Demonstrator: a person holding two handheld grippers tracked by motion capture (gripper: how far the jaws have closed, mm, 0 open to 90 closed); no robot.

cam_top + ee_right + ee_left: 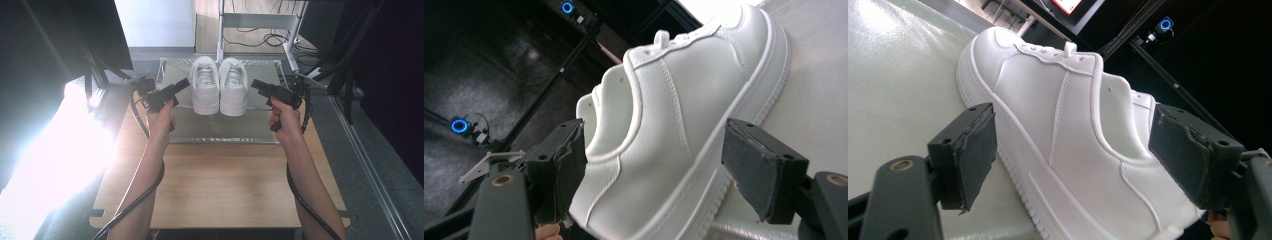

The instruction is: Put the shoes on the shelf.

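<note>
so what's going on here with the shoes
A person at a wooden table holds a two-jaw claw in each hand and points each at a pair of white sneakers standing side by side on a metal tray. The left claw is beside the left sneaker, the right claw beside the right sneaker. In the gripper views each claw's jaws stand wide apart with a sneaker's side between them, not closed on it. Neither shoe is lifted.
</note>
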